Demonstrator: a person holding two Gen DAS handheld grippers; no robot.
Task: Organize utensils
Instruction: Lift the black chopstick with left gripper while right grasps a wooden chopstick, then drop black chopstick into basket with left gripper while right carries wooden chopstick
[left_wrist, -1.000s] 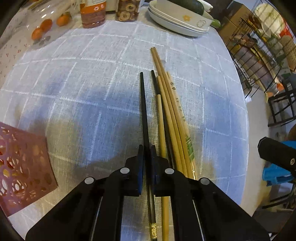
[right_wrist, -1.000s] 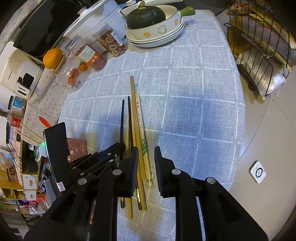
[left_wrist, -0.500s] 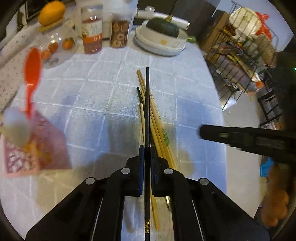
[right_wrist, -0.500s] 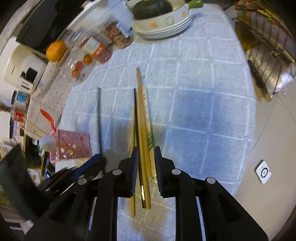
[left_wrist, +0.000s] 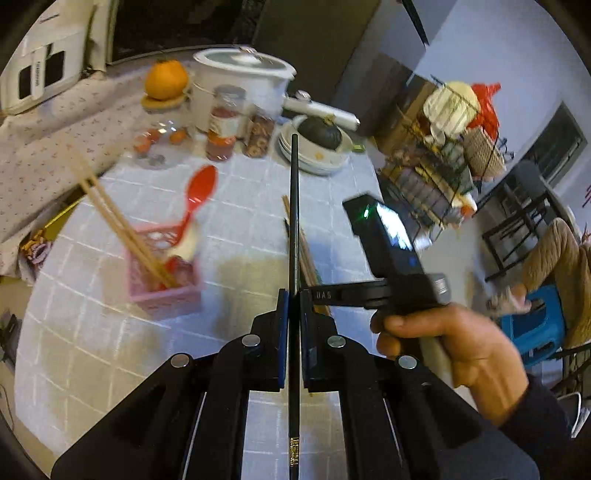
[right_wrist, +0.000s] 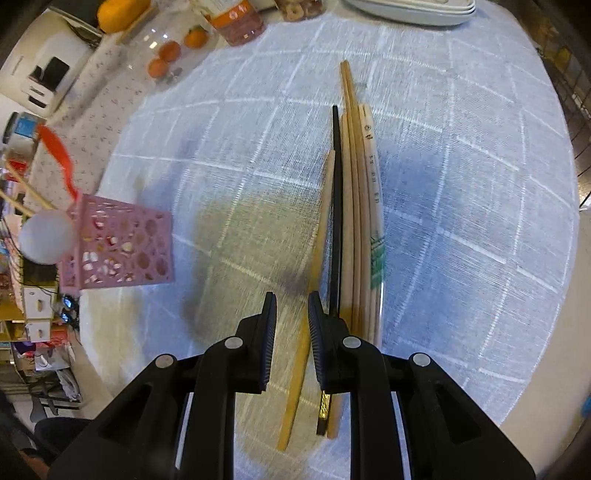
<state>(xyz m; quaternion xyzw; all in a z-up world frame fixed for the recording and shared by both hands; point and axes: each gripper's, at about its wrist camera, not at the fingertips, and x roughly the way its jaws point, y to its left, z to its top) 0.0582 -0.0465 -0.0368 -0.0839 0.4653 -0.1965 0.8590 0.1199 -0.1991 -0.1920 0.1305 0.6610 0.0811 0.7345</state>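
My left gripper is shut on a black chopstick and holds it raised above the table, pointing away. A pink perforated basket to its left holds wooden chopsticks and a red spoon. My right gripper is open and empty, low over the near end of a bundle of wooden chopsticks and one black chopstick lying on the tablecloth. The basket stands to its left. The right gripper's body shows in the left wrist view.
At the table's far side stand a white pot, jars, an orange and stacked plates with a dark squash. A wire rack stands right of the table. The table edge curves close on the right.
My left gripper has lifted the black chopstick up off the table and tilted up. My right gripper has moved lower and closer to the chopstick bundle.
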